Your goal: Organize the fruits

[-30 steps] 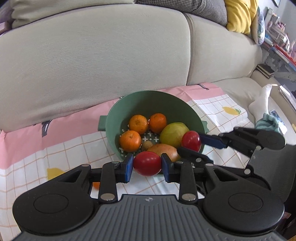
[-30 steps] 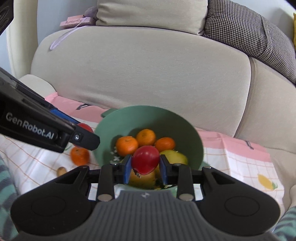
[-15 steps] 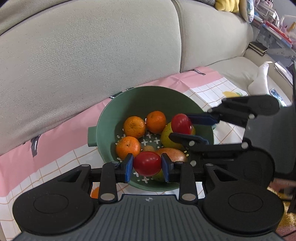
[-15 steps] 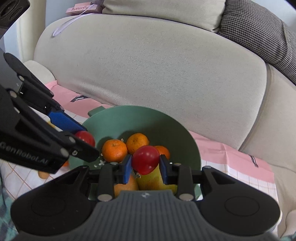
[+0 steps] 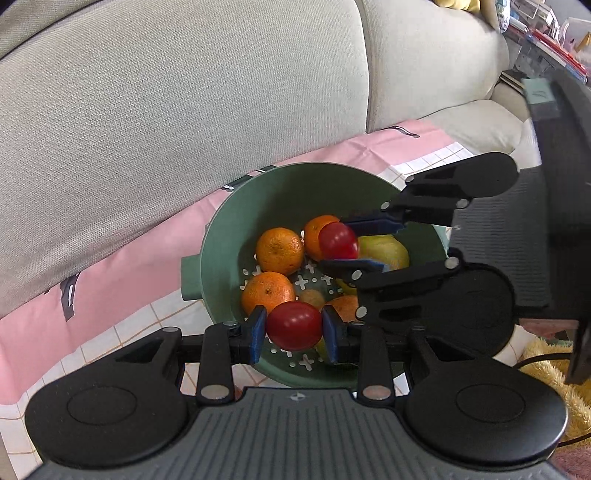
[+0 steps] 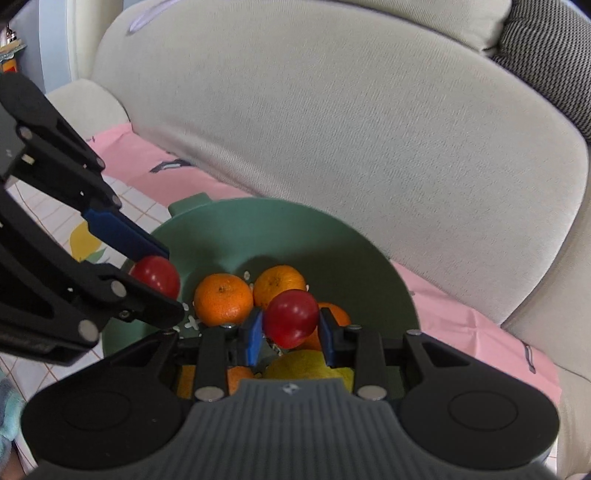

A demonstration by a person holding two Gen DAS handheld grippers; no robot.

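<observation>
A green perforated bowl [image 5: 229,236] [image 6: 354,251] sits on a pink and white checked cloth in front of a sofa. It holds several oranges [image 5: 279,251] [image 6: 223,299], a yellow-green fruit [image 5: 388,251] [image 6: 303,367] and a small brown fruit [image 5: 311,297]. My left gripper [image 5: 294,326] is shut on a red tomato [image 5: 294,325] over the bowl's near rim; the right wrist view shows this gripper [image 6: 155,275] with its tomato [image 6: 157,275] at the bowl's left edge. My right gripper [image 6: 290,321] [image 5: 338,242] is shut on a second red tomato [image 6: 290,320] [image 5: 338,240] above the fruit.
The beige sofa back [image 5: 184,110] rises just behind the bowl. The cloth [image 5: 122,266] spreads to the left and right of the bowl. A yellow fluffy rug [image 5: 554,354] lies at the right. Books and clutter [image 5: 546,33] sit beyond the sofa's end.
Both grippers have moved forward and down over the bowl, each still holding its tomato. The right gripper has swung in from the right edge of the bowl to above the fruit.
</observation>
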